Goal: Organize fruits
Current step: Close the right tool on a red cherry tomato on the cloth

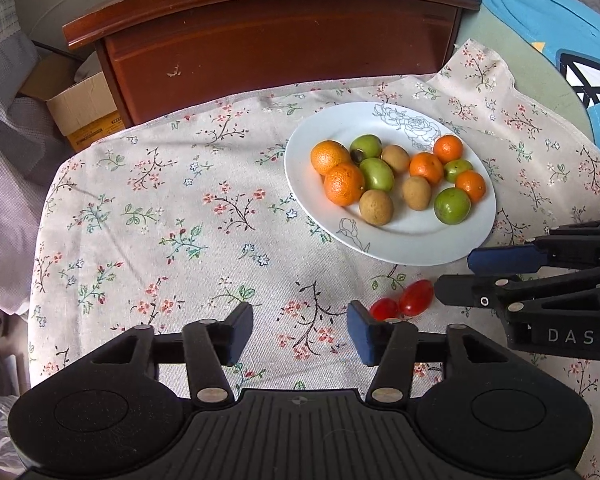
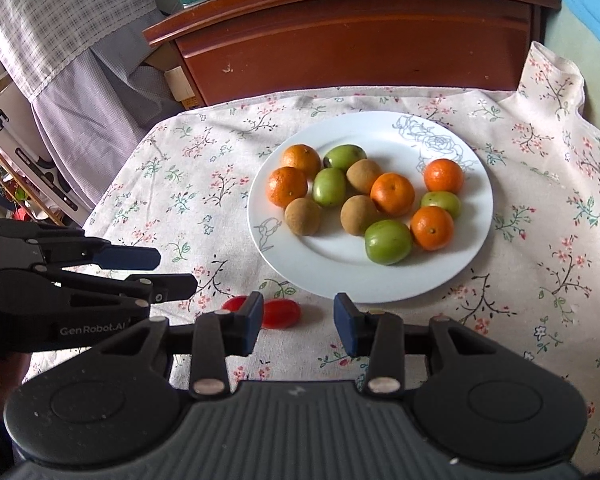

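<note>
A white plate (image 1: 420,244) (image 2: 320,256) holds several small oranges (image 1: 343,184) (image 2: 392,194), green fruits (image 1: 452,205) (image 2: 388,242) and brown fruits (image 1: 376,207) (image 2: 303,216). Two red cherry tomatoes (image 1: 416,298) (image 2: 281,313) lie on the cloth just in front of the plate. My left gripper (image 1: 300,332) (image 2: 174,272) is open and empty, with the tomatoes beside its right finger. My right gripper (image 2: 296,326) (image 1: 454,274) is open and empty, with the tomatoes by its left finger.
A floral tablecloth (image 1: 180,220) (image 2: 540,280) covers the table. A dark wooden cabinet (image 1: 276,48) (image 2: 352,36) stands behind it. A cardboard box (image 1: 84,108) sits on the floor at the left. Blue bedding (image 1: 560,32) lies at the right.
</note>
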The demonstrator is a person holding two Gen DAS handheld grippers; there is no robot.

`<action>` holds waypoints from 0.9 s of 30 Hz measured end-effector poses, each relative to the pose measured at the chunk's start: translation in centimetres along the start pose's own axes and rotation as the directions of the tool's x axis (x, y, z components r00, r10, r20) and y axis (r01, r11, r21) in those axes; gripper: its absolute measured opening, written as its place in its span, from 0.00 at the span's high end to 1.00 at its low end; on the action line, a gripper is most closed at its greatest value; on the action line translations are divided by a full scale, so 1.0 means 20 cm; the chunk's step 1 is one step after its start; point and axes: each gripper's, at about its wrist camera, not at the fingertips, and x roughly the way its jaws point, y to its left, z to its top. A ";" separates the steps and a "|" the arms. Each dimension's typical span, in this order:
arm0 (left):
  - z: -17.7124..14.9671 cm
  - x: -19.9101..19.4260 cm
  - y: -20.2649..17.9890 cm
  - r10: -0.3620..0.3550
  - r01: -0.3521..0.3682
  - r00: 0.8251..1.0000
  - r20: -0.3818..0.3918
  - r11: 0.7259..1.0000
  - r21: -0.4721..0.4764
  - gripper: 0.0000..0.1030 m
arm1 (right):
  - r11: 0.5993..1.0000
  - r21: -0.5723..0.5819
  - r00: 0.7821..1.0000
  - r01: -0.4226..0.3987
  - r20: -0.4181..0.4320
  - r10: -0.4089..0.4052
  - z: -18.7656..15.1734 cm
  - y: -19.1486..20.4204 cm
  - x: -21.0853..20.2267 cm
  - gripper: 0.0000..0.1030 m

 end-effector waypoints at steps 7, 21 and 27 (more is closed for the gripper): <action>0.04 -0.05 0.07 0.013 -0.010 0.998 0.055 0.999 -0.053 0.34 | 0.999 -0.033 1.000 0.000 -0.029 -0.001 -0.03 0.01 0.04 0.60; 0.06 -0.07 0.15 0.032 -0.026 0.998 0.056 0.993 -0.112 0.25 | 0.995 -0.096 1.000 0.002 -0.022 -0.004 -0.03 0.07 0.11 0.60; 0.05 -0.07 0.14 0.022 -0.017 0.998 0.057 0.995 -0.102 0.25 | 0.995 -0.097 1.000 0.010 -0.019 -0.012 -0.03 0.08 0.14 0.61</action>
